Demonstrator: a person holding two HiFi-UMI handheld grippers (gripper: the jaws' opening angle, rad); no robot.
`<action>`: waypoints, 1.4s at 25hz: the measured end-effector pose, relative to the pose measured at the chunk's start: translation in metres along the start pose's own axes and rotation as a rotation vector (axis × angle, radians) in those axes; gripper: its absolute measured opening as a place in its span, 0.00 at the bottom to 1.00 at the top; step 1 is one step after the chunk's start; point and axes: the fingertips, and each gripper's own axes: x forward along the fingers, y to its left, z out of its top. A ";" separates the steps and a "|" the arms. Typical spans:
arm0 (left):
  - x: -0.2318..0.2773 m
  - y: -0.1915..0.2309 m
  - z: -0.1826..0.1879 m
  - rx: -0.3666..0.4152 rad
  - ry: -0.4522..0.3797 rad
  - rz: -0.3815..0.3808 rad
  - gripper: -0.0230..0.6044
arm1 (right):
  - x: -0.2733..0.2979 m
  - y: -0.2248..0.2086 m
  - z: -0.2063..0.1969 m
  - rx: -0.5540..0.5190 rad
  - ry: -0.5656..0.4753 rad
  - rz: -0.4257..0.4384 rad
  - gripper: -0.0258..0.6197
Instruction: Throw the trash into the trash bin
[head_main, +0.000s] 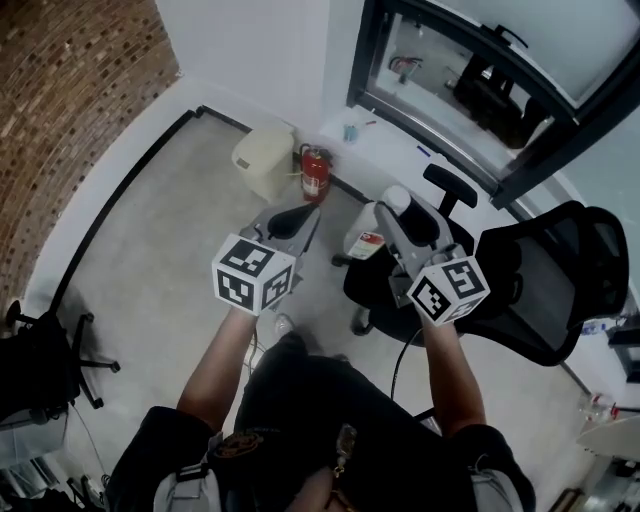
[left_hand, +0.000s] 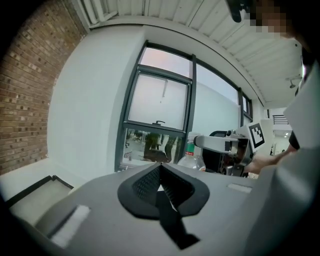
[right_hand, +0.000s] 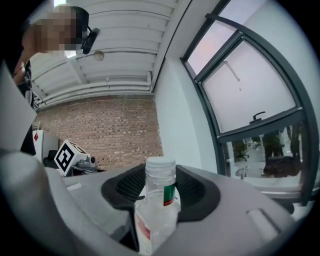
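A clear plastic bottle (right_hand: 159, 200) with a white cap and a red and green label stands between the black pads of my right gripper (right_hand: 160, 186), which is shut on it. In the head view the bottle (head_main: 366, 243) hangs at the right gripper (head_main: 393, 212), above the floor and beside a black chair. My left gripper (head_main: 290, 222) is held level with it on the left; its jaws (left_hand: 161, 172) are closed together with nothing between them. The cream trash bin (head_main: 265, 160) stands on the floor by the far wall, ahead of the left gripper.
A red fire extinguisher (head_main: 315, 172) stands right of the bin. A black office chair (head_main: 540, 285) is close on the right and another chair (head_main: 45, 365) at the left. A brick wall (head_main: 60, 110) runs along the left, with a dark-framed window (head_main: 480, 90) ahead.
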 end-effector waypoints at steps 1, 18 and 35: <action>-0.003 0.014 0.000 -0.008 -0.002 0.012 0.05 | 0.014 0.005 0.000 -0.001 0.004 0.010 0.33; -0.027 0.200 -0.013 -0.062 0.033 0.137 0.05 | 0.213 0.050 -0.029 0.026 0.070 0.143 0.33; 0.062 0.360 0.000 -0.109 0.147 0.245 0.05 | 0.402 -0.023 -0.046 0.099 0.130 0.221 0.33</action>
